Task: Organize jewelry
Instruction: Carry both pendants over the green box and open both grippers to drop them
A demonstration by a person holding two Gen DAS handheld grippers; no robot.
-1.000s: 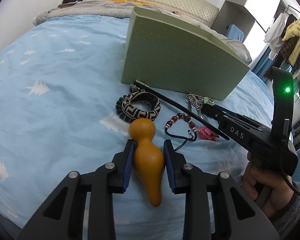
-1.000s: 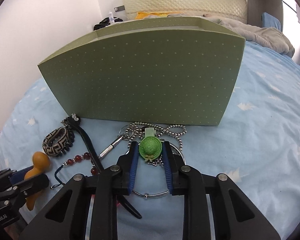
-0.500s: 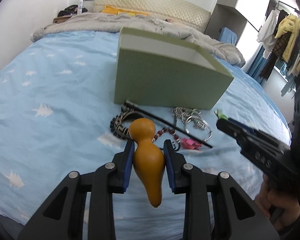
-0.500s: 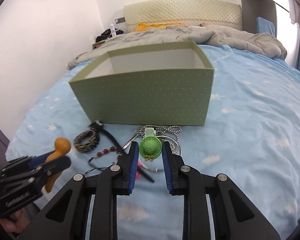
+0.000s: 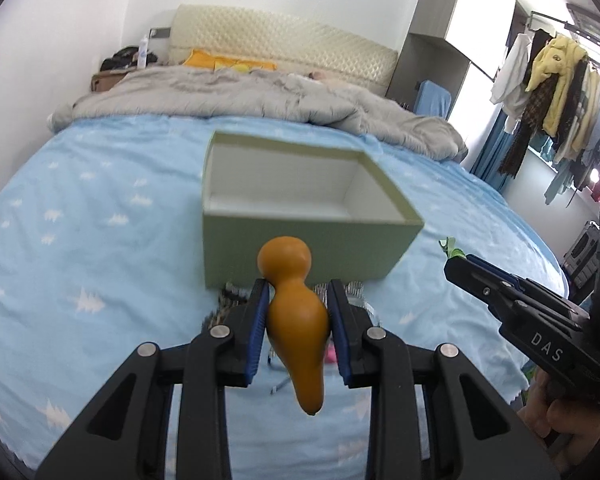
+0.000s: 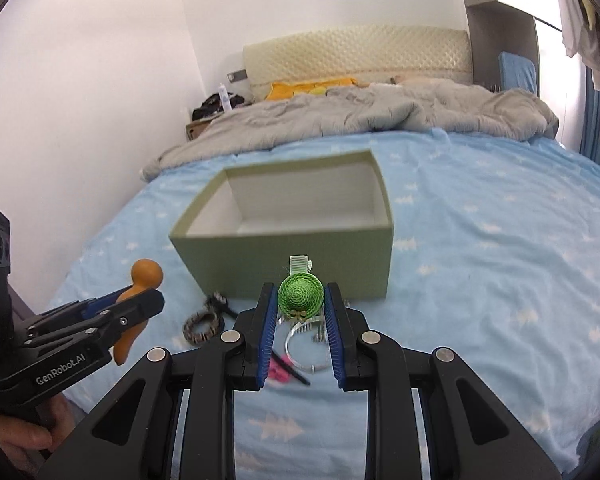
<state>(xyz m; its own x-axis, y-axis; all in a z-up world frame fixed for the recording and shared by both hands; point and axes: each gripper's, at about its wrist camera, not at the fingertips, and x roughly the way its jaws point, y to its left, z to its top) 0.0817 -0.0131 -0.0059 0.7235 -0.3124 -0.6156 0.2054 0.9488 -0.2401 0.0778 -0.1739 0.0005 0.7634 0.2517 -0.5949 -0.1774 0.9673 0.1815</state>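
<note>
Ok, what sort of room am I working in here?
Most likely a lived-in bedroom. The work surface is a bed with a light blue patterned sheet, a rumpled grey duvet and a cream quilted headboard. Clothes hang on a rack by the window.

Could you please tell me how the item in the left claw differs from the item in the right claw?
The left claw holds an orange gourd, smooth and plain; the right claw holds a green hat-shaped clip, coiled and woven-looking. The gourd is long, hanging well below the pads, while the clip is small and round, sitting between them. The gourd narrows to a point; the clip carries a pale flat tab on top. Both are gripped above the bed, short of the green box.
</note>
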